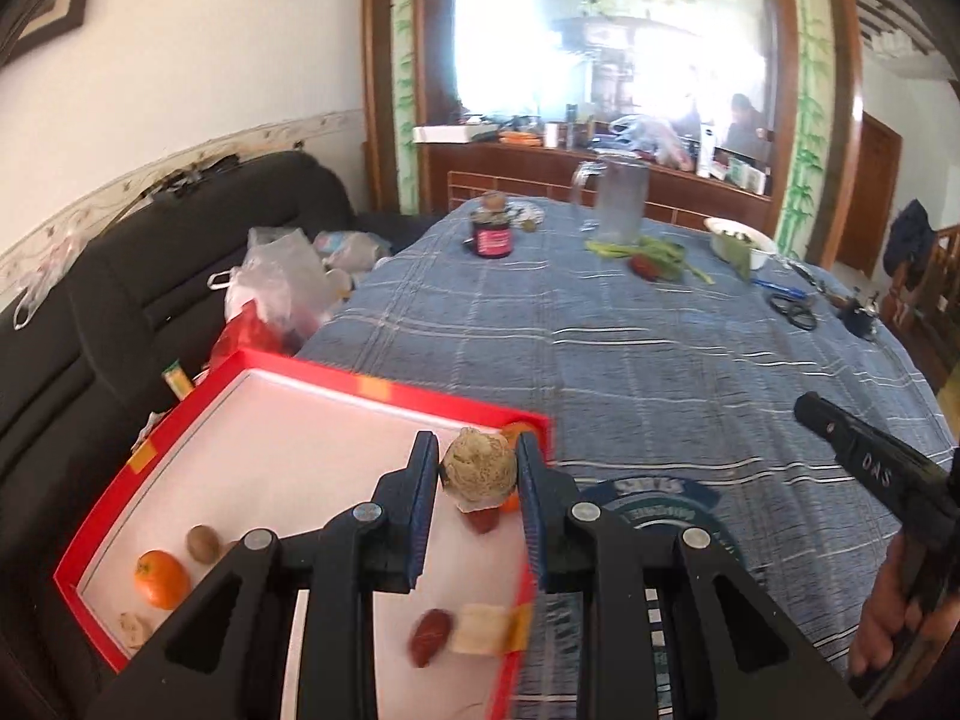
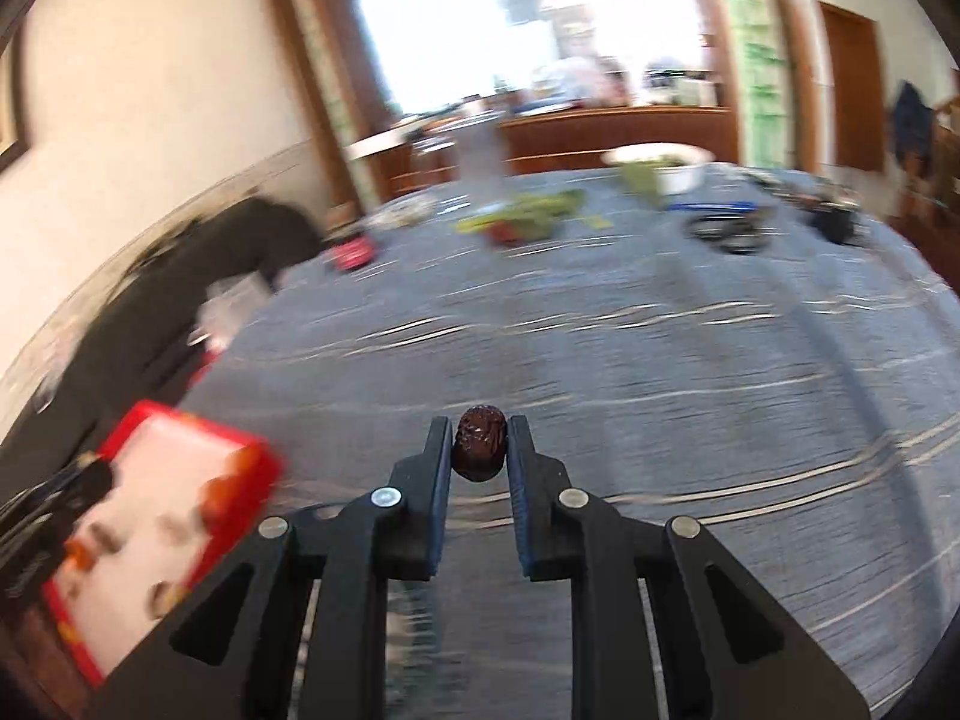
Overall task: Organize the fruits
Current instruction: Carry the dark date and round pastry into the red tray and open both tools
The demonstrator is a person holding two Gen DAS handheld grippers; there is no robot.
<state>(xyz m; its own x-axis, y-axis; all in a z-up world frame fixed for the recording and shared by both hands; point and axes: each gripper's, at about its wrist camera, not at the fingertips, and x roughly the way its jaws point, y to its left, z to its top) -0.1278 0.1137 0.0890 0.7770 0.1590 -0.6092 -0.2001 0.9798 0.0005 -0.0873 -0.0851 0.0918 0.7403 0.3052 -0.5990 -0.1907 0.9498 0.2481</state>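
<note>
My left gripper (image 1: 477, 450) is shut on a round fruit in a beige foam net (image 1: 478, 471), held above the right end of a red box (image 1: 120, 480) with a white floor. In the box lie an orange (image 1: 161, 579), a kiwi (image 1: 202, 543), a red date (image 1: 429, 636), a pale chunk (image 1: 480, 630) and a second date (image 1: 482, 519) under the held fruit. My right gripper (image 2: 478, 429) is shut on a dark red date (image 2: 478, 447) above the blue cloth, right of the red box (image 2: 150, 516). The right wrist view is motion-blurred.
The blue checked tablecloth (image 1: 630, 360) carries a dark jar (image 1: 492, 237), a glass pitcher (image 1: 621, 204), green vegetables (image 1: 654, 255), a white bowl (image 1: 741, 243) and scissors (image 1: 795, 309). Plastic bags (image 1: 282, 282) sit on a black sofa (image 1: 120, 312) at the left. A hand (image 1: 900, 630) holds the other tool.
</note>
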